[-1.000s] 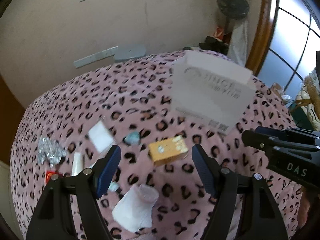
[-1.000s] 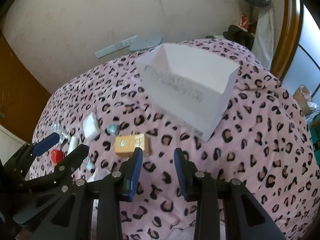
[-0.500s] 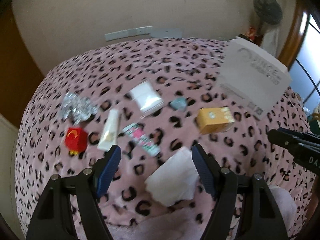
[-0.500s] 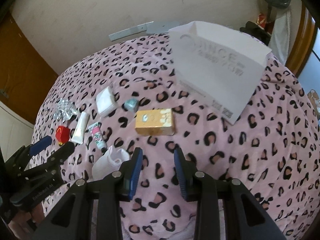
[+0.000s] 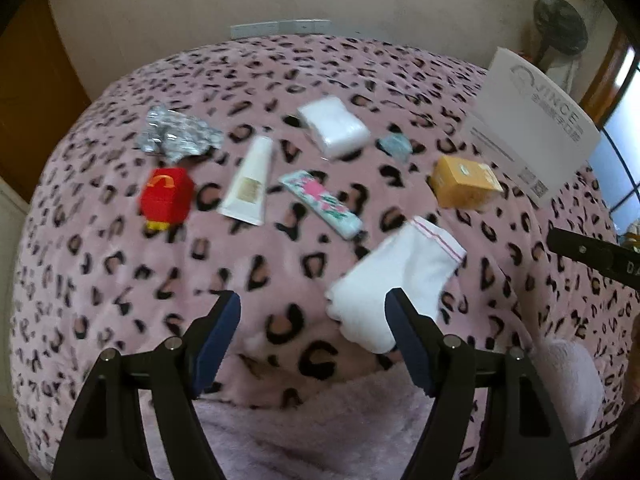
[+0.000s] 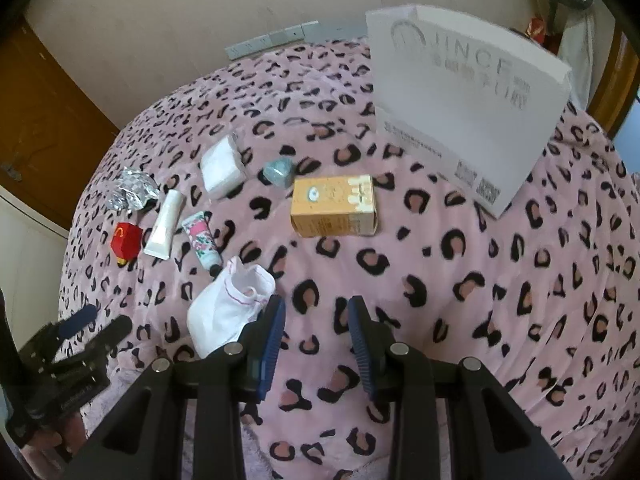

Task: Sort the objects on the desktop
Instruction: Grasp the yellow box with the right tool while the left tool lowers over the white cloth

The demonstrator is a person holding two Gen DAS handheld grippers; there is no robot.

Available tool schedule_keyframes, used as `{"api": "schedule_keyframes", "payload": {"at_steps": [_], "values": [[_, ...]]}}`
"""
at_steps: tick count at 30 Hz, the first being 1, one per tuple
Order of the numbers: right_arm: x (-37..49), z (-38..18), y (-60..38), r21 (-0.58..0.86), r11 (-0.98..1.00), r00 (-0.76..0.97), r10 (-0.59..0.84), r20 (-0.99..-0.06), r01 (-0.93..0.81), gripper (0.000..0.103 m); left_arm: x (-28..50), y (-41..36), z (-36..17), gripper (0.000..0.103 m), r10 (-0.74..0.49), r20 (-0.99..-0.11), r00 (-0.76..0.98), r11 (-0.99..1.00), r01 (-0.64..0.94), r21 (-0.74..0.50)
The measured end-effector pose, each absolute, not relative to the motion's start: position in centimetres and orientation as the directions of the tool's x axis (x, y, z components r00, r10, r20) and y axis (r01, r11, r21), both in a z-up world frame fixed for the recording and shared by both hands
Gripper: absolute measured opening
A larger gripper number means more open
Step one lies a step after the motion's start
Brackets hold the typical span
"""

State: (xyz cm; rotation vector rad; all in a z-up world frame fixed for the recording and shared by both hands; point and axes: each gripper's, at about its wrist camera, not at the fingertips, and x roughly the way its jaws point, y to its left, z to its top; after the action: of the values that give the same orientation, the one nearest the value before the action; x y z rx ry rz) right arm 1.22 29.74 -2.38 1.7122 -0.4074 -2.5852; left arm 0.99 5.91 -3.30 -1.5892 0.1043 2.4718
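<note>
Small objects lie on a pink leopard-print blanket [image 5: 280, 80]: a red box [image 5: 166, 198], a white tube [image 5: 250, 182], a floral tube [image 5: 320, 204], a foil pack [image 5: 176, 138], a white packet [image 5: 334, 126], a teal lump [image 5: 396, 146], an orange box [image 5: 464, 188] and a white pouch [image 5: 394, 280]. A white paper bag [image 6: 460, 100] stands at the back right. My left gripper [image 5: 312, 334] is open and empty, hovering near the pouch. My right gripper [image 6: 316, 338] is open and empty, just right of the pouch [image 6: 228, 312], in front of the orange box [image 6: 334, 206].
A beige wall with a socket strip [image 5: 280, 28] runs behind the blanket. A brown wooden door [image 6: 44, 112] is at the left. A fan [image 5: 560, 32] and a window frame stand at the right.
Both grippers have swung left and pulled back, so the small objects on the left came fully into view. The jaws have kept their openings. Nothing on the blanket has moved.
</note>
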Motion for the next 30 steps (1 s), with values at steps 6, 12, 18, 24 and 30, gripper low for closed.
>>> {"api": "schedule_keyframes", "payload": {"at_steps": [6,12,18,24,30], "values": [[0.6,-3.7,30.4,0.221,-0.963,-0.393,-0.146,-0.908,-0.153,0.033,-0.1,9.5,-5.5,0.087,0.201,-0.91,-0.363,-0.95,-0.297,-0.091],[-1.6,-4.8,31.8,0.257,-0.948,-0.414,-0.161,-0.896,-0.188,0.043,-1.3,11.2,-7.7,0.088,0.209,-0.923,-0.323,-0.946,-0.307,-0.107],[-4.3,-6.7,32.9,0.294,-0.932,-0.445,-0.174,-0.878,-0.215,0.05,-1.6,12.3,-9.7,0.088,0.212,-0.927,-0.308,-0.939,-0.328,-0.106],[-6.5,-8.5,33.2,0.326,-0.927,-0.468,-0.209,-0.858,-0.184,0.05,-1.5,12.8,-10.8,0.088,0.207,-0.931,-0.302,-0.933,-0.348,-0.095],[-7.7,-9.5,35.0,0.377,-0.9,-0.436,-0.254,-0.864,-0.221,0.054,-2.1,13.1,-11.6,0.088,0.206,-0.93,-0.306,-0.934,-0.344,-0.094]]}}
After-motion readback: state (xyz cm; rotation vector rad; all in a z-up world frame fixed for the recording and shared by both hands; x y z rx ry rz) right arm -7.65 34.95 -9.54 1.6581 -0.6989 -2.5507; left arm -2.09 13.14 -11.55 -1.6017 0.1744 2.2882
